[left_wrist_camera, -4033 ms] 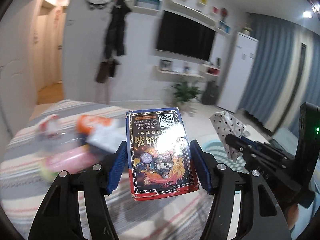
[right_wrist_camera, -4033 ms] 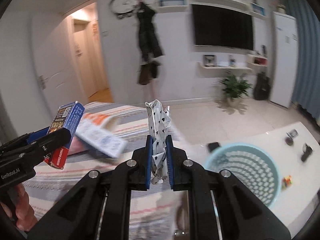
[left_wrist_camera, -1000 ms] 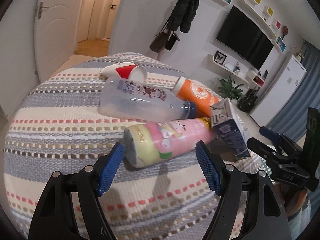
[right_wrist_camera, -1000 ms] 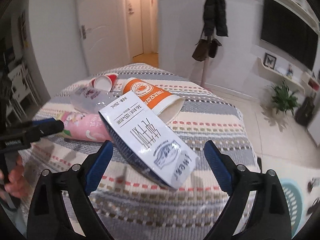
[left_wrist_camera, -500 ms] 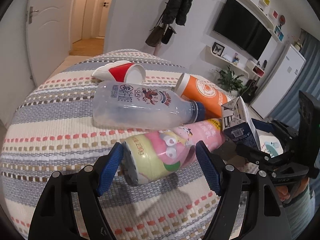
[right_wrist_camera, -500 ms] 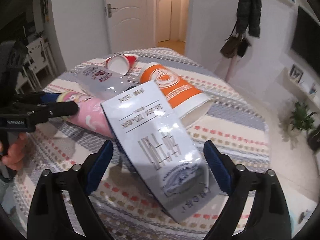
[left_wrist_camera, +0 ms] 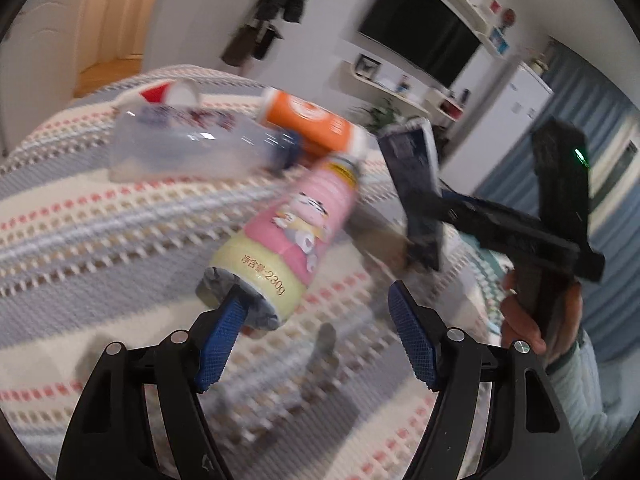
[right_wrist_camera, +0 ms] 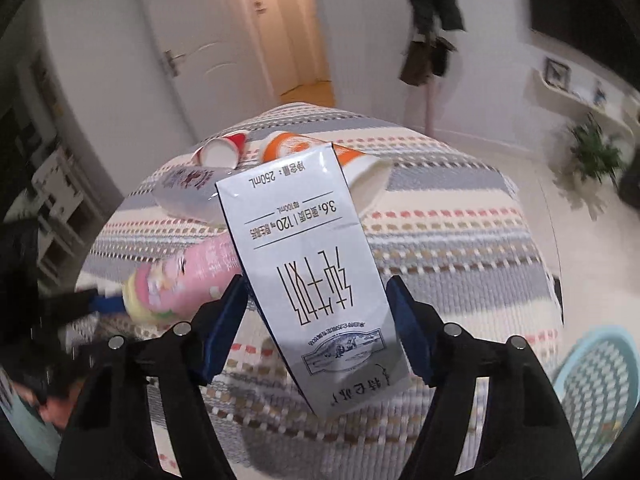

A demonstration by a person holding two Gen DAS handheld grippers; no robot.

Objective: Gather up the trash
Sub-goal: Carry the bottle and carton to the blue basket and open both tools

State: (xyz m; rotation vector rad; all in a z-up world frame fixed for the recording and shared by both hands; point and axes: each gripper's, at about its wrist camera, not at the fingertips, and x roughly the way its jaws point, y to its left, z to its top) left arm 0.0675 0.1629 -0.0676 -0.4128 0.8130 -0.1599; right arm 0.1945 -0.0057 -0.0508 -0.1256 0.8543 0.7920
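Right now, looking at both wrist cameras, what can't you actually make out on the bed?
- Clear bottle: label unreadable, motion blur, left view.
- Pink bottle: neck end hidden behind milk carton, right view.
- Right tongs: whether the pads press on the carton is unclear.
- Blue basket: cut by the frame edge, contents unseen.

White walls, wall-mounted TV (left_wrist_camera: 420, 36), blue curtains (left_wrist_camera: 616, 152)

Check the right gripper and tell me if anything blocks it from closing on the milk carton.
Nothing visible does. The milk carton already sits between the right gripper pads, which have just been closing around it. The left pad meets the carton's edge; the other looks close. The pink bottle lies to the left, outside the jaws.
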